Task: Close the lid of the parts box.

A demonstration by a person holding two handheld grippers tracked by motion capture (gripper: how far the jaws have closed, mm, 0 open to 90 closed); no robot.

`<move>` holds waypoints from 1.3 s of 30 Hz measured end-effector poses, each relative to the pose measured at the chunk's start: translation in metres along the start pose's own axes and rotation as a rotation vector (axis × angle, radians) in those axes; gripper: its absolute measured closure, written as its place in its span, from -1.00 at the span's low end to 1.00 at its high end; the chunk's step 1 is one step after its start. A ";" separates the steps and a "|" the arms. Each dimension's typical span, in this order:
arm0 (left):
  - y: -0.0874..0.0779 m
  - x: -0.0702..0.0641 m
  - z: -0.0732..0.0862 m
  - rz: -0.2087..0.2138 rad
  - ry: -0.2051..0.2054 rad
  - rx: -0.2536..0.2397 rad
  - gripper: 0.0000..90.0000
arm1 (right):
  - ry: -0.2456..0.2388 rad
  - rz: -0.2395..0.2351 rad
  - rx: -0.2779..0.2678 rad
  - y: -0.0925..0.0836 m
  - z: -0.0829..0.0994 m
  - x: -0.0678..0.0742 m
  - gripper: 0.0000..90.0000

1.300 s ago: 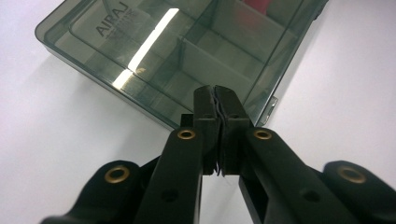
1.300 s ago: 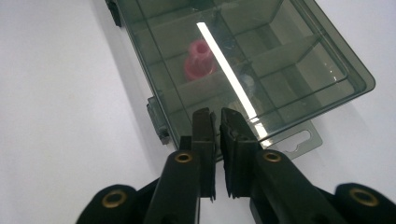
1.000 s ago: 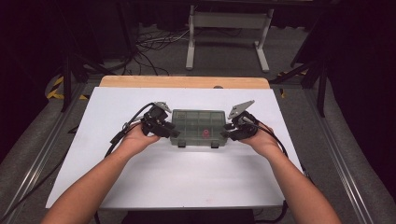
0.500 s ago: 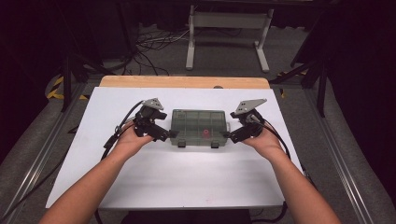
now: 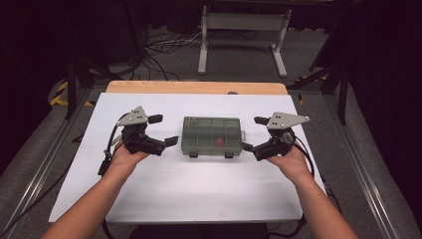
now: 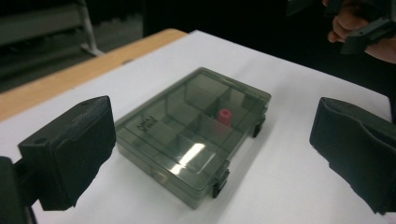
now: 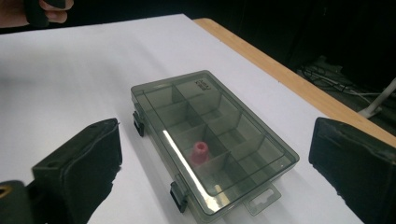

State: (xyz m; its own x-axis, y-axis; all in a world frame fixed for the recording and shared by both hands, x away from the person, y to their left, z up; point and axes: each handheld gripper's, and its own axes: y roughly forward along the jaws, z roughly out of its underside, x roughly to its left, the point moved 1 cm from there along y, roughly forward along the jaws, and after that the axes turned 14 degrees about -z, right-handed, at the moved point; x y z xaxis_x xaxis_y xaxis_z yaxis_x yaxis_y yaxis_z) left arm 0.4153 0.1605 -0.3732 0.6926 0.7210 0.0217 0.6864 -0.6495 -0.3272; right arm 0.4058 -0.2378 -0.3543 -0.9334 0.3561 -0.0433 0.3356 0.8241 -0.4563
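A smoky clear compartment box [image 5: 213, 136] lies shut on the white table, two black latches on its near side. Inside one compartment sits a small pink piece [image 5: 217, 143] [image 6: 224, 116] [image 7: 200, 152]. My left gripper [image 5: 163, 130] is off the box's left end, jaws wide apart and empty; they have just been opening. My right gripper [image 5: 254, 133] is off the box's right end, also wide open with nothing between the jaws, which have just been opening. The box [image 6: 192, 134] [image 7: 211, 140] lies ahead of both pairs of jaws, untouched.
The white table top [image 5: 189, 189] ends in a wooden strip [image 5: 196, 87] at the far edge. Behind it, on the dark floor, are cables [image 5: 164, 47] and a grey metal stand [image 5: 243, 30]. Metal rails [image 5: 45, 164] run along both table sides.
Both grippers were against the ends of the box a second ago. They have let go, opened wide and drawn outward and slightly up. The box stays in place.
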 end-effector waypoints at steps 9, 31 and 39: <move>-0.031 0.002 0.023 -0.067 0.019 -0.096 -0.96 | -0.015 0.025 -0.078 -0.014 0.021 0.011 -0.99; -0.064 0.013 0.112 -0.198 -0.014 -0.139 -0.96 | 0.015 0.090 -0.148 -0.022 0.094 0.027 -1.00; -0.059 0.017 0.127 -0.167 -0.098 -0.115 -0.96 | 0.032 0.114 -0.103 -0.017 0.115 0.031 -1.00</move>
State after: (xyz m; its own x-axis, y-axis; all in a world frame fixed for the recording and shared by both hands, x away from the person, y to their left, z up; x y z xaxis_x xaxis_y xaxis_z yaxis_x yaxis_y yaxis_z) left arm 0.3581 0.2419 -0.4730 0.5461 0.8373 -0.0274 0.8145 -0.5383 -0.2163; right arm 0.3562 -0.2915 -0.4496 -0.8845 0.4625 -0.0609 0.4522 0.8178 -0.3559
